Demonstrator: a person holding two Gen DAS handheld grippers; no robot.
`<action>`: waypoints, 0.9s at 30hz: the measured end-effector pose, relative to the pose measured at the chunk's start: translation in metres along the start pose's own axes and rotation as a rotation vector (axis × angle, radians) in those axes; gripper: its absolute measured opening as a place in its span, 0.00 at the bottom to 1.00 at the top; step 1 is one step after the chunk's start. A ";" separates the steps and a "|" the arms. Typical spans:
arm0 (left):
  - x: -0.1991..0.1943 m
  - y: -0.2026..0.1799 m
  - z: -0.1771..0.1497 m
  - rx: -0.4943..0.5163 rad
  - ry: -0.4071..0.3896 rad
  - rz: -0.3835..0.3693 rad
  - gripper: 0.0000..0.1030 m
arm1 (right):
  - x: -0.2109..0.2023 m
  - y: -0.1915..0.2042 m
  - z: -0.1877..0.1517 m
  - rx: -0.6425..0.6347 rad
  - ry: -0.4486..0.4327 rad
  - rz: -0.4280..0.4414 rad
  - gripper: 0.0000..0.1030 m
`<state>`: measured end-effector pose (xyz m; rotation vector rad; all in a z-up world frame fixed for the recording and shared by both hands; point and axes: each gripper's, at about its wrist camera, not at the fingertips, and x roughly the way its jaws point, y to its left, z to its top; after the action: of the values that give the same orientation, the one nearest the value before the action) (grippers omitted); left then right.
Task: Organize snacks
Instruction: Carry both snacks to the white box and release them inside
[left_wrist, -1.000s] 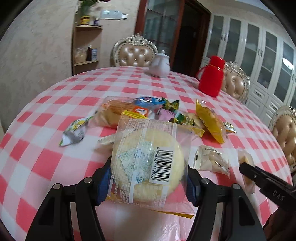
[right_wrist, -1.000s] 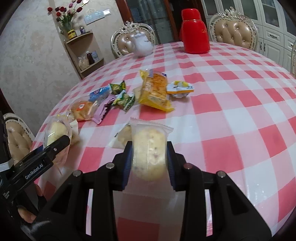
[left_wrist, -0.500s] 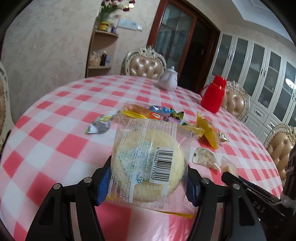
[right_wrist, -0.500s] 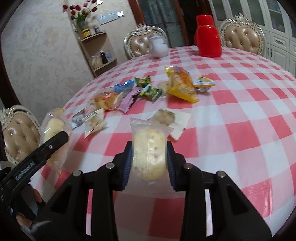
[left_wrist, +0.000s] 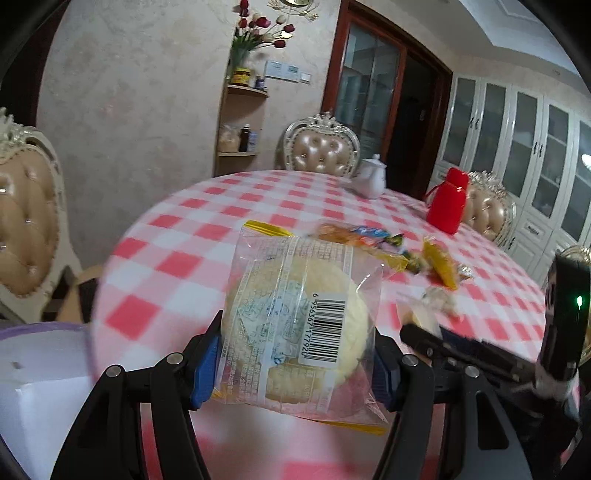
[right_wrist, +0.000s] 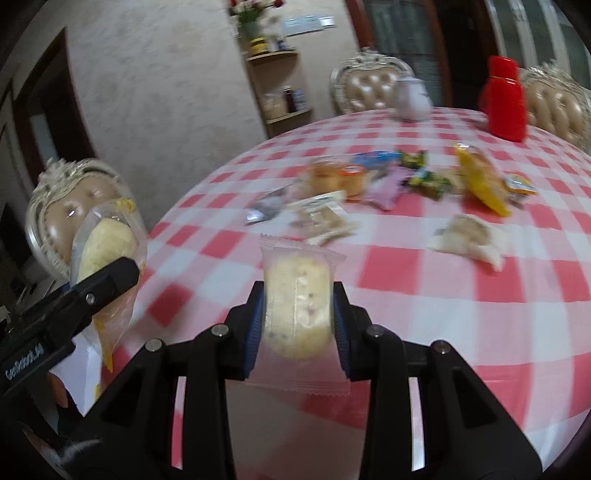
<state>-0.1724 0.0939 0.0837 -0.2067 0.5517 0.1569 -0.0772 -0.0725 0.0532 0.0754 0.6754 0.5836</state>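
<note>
The left gripper (left_wrist: 295, 354) is clamping a clear-wrapped round cake (left_wrist: 295, 317) (barcode facing up). The right gripper (right_wrist: 298, 325) is pinching a small wrapped bun (right_wrist: 298, 306). Ahead of both, loose snack packets (right_wrist: 399, 177) are lying on the checked counter (right_wrist: 461, 288).

a round pale cake in a clear wrapper with barcode (left_wrist: 299, 325) is clamped upright above the checked cloth. a smaller frosted-wrapped bun (right_wrist: 297, 314) is likewise clamped upright. loose snack packets (right_wrist: 402, 184) lie scattered mid-table, blurred.
</note>
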 end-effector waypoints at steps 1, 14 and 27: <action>-0.005 0.010 -0.003 -0.005 0.010 0.014 0.65 | 0.003 0.011 -0.002 -0.026 0.006 0.010 0.37; -0.049 0.092 -0.030 0.002 0.042 0.133 0.65 | 0.028 0.097 -0.017 -0.167 0.073 0.232 0.37; -0.069 0.182 -0.053 -0.097 0.078 0.321 0.65 | 0.036 0.221 -0.059 -0.477 0.197 0.563 0.37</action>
<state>-0.2941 0.2511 0.0487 -0.2179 0.6538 0.4892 -0.1977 0.1250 0.0416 -0.2493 0.6902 1.2938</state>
